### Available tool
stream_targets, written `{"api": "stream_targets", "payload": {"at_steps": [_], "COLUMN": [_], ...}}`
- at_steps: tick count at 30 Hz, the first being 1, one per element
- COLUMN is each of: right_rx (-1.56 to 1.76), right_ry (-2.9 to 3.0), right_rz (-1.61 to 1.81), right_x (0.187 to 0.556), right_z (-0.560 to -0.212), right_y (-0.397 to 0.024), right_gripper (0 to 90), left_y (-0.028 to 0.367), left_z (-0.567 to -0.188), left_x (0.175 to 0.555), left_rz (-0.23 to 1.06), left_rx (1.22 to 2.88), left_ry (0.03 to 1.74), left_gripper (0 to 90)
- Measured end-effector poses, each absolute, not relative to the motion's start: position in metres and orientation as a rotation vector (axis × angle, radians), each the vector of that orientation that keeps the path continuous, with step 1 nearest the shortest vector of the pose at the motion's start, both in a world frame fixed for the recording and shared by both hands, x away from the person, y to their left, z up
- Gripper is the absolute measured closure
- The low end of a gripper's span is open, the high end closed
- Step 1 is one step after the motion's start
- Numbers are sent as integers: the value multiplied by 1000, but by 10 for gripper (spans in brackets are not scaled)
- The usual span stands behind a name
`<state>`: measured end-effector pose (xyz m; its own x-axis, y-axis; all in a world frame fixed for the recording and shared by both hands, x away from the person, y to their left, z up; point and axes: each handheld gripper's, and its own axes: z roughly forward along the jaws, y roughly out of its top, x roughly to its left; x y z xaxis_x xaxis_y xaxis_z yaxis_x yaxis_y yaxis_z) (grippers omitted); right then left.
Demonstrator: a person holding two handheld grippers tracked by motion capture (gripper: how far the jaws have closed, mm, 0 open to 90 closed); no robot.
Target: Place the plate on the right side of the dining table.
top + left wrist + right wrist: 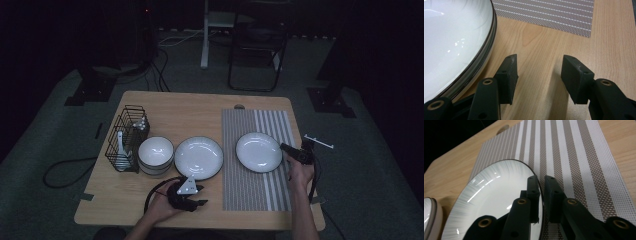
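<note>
Right gripper point(540, 182): jaws are pinching the near-right rim of the plate point(491, 200).
Plate: lying on the striped mat point(574, 160), rim running between the jaws.
Left gripper point(537, 72): jaws are standing spread over bare table point(541, 45), holding nothing.
Other plate point(451, 37): sitting just left of the left jaws, apart.
Nearer hand: the right.
</note>
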<state>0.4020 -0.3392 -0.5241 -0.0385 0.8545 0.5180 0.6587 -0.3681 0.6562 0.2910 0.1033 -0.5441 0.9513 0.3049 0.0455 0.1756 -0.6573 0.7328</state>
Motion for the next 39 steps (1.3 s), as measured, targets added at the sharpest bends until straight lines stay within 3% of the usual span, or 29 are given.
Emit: {"api": "stream_targets", "payload": {"at_steps": [19,39], "right_rx": [1862,1782], "right_ry": [1755,1896], "right_rz": [1418,1491], "right_x": [408,416], "right_z": [-498,-490], "right_y": [-309,-283], "right_gripper": [664,633], "left_y": [105,104], "left_z": [-544,-545], "left_x": [294,296], "left_rz": [180,176], "left_rx": [2307,2311], "left_ry": [349,344], "left_gripper": [467,426]}}
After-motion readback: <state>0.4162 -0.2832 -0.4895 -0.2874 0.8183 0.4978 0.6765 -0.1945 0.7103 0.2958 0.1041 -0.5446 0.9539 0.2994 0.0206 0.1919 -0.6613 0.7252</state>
